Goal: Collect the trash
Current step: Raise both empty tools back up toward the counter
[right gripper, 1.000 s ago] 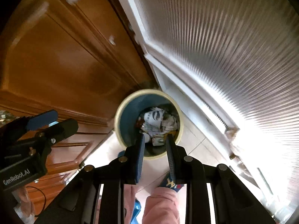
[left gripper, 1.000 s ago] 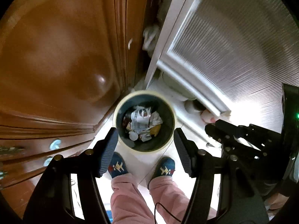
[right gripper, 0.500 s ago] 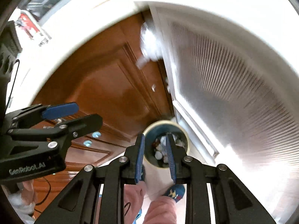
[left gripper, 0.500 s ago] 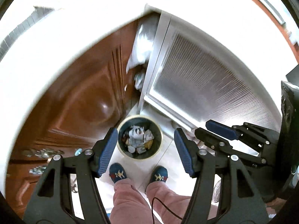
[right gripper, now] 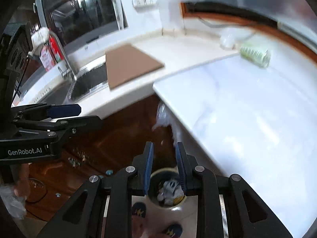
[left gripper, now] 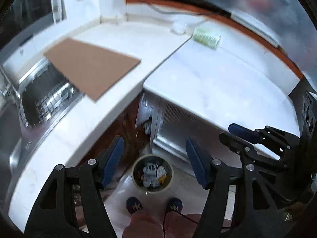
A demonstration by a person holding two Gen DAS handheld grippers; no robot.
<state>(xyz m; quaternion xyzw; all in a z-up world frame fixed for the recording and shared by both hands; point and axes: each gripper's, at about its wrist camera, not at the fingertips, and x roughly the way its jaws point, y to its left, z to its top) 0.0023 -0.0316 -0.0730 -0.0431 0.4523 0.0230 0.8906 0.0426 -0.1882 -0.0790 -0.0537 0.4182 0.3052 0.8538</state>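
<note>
The green can (left gripper: pixel 206 38) lies sideways, apparently angled across the worktop (left gripper: pixel 214 75).

Bright overhead light washes the white counter (left gripper: pixel 218 83) to a pale glare, and a ceiling lamp glints in the dark window (right gripper: pixel 79 10). Both views smear with motion blur, worst across the worktop and brown board (right gripper: pixel 130 65). Fisheye bending curls every edge, with black corners all round.
</note>
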